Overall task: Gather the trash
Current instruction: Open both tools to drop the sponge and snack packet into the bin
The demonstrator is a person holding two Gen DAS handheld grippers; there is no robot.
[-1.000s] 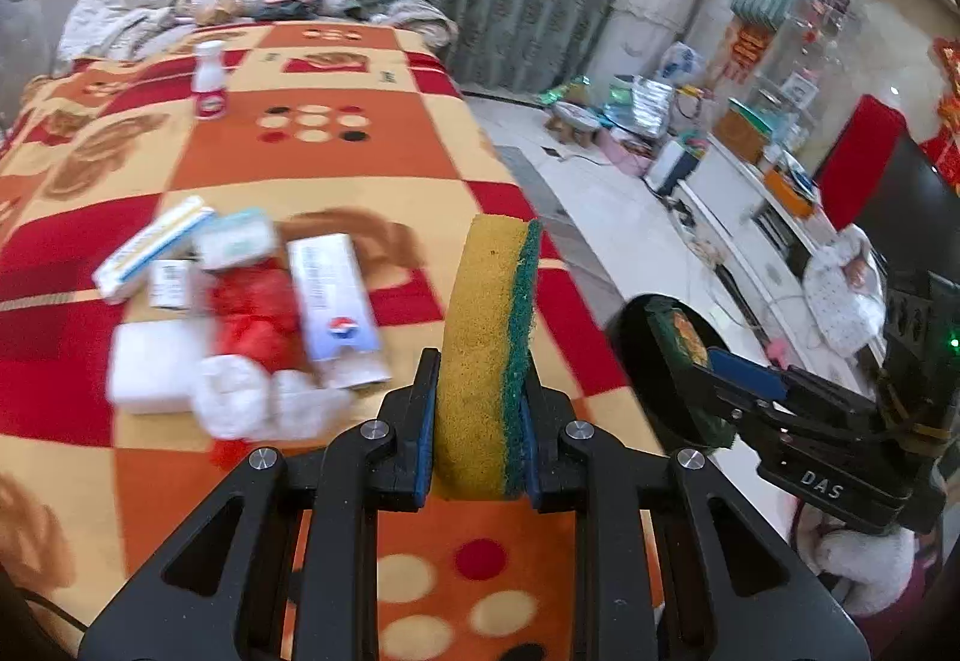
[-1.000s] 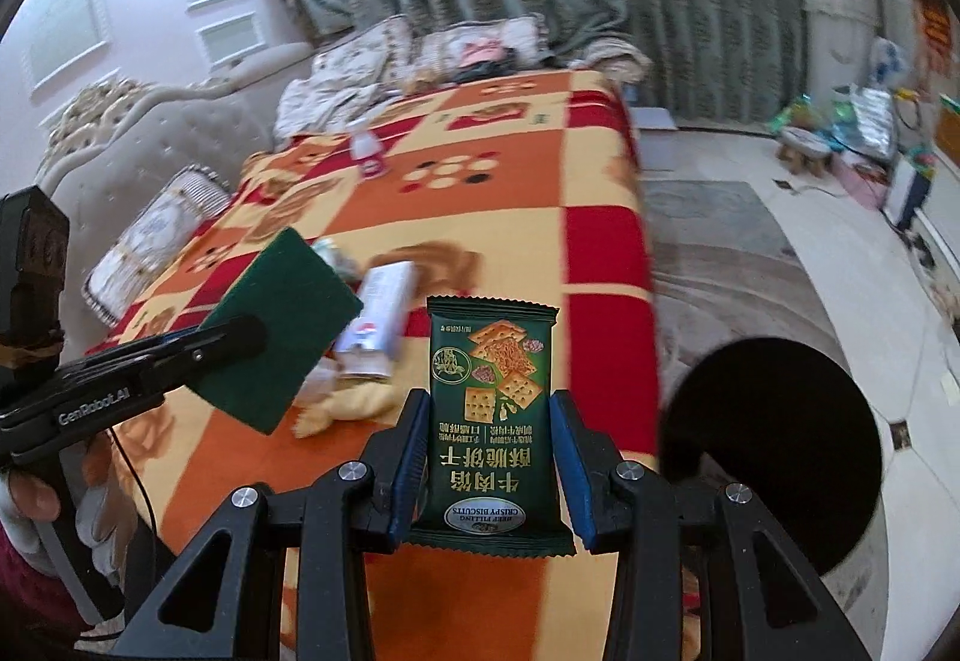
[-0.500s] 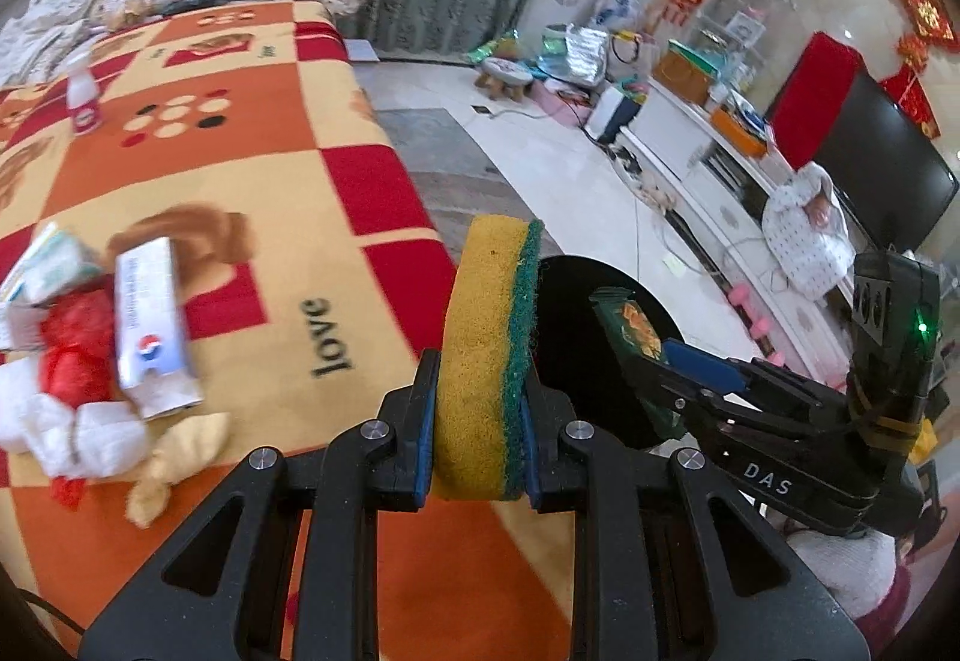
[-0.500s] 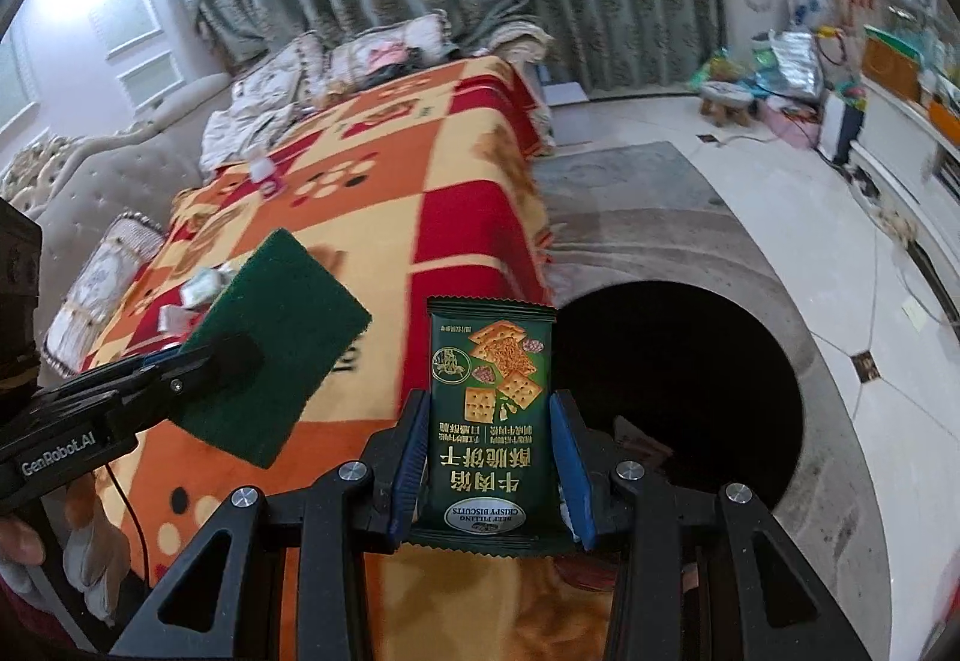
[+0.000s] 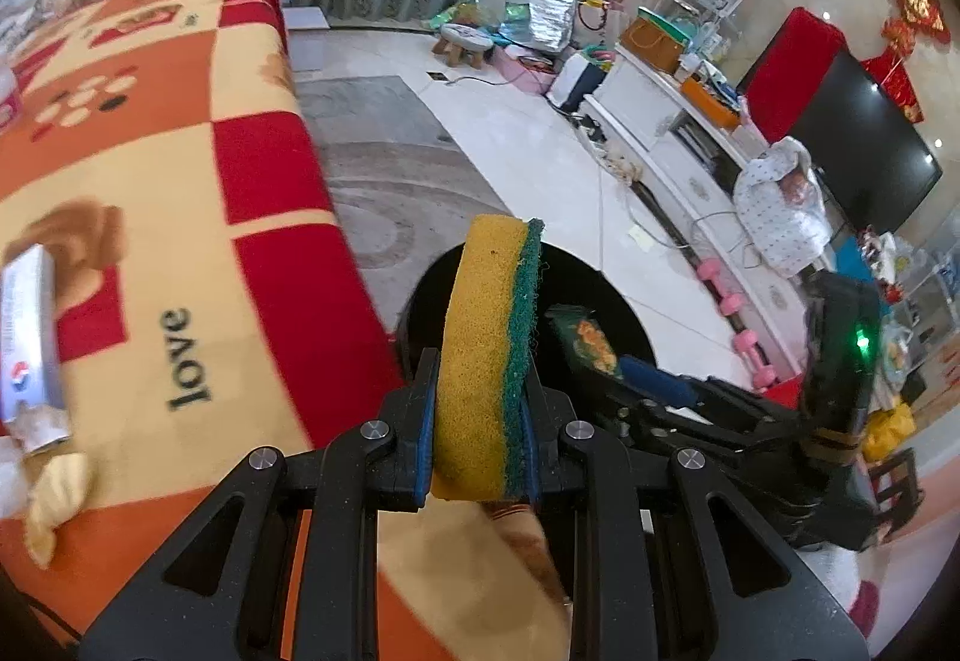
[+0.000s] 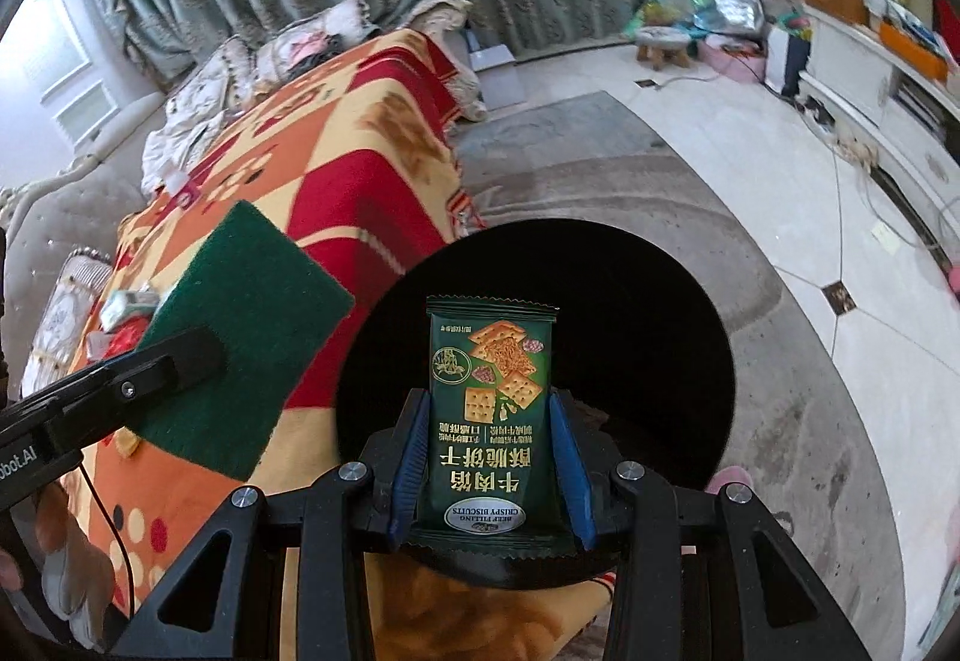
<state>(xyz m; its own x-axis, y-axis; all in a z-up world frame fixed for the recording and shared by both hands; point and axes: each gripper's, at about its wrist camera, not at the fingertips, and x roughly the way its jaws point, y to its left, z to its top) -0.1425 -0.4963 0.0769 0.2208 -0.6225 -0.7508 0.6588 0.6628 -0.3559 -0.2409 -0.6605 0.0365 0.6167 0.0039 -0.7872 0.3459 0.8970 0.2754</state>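
Note:
My left gripper [image 5: 480, 409] is shut on a yellow sponge with a green scouring side [image 5: 486, 355], held upright near the bed's edge. My right gripper [image 6: 489, 457] is shut on a green biscuit packet [image 6: 489, 409] and holds it over the open black bin [image 6: 660, 337] on the floor. In the left wrist view the bin [image 5: 600, 301] lies beyond the sponge, with the right gripper [image 5: 636, 373] and the packet [image 5: 585, 343] above it. In the right wrist view the sponge [image 6: 240, 337] hangs over the blanket, left of the bin.
The bed with an orange, red and yellow blanket [image 5: 150, 217] holds a toothpaste box [image 5: 27, 337] and crumpled tissues [image 5: 54, 499] at the left. A grey rug [image 6: 600, 169] lies under the bin. A white TV cabinet [image 5: 678, 150] and clutter line the far wall.
Both grippers have swung right, off the trash pile on the bed and toward the floor. The bin has grown nearer and the packet now hangs over its opening.

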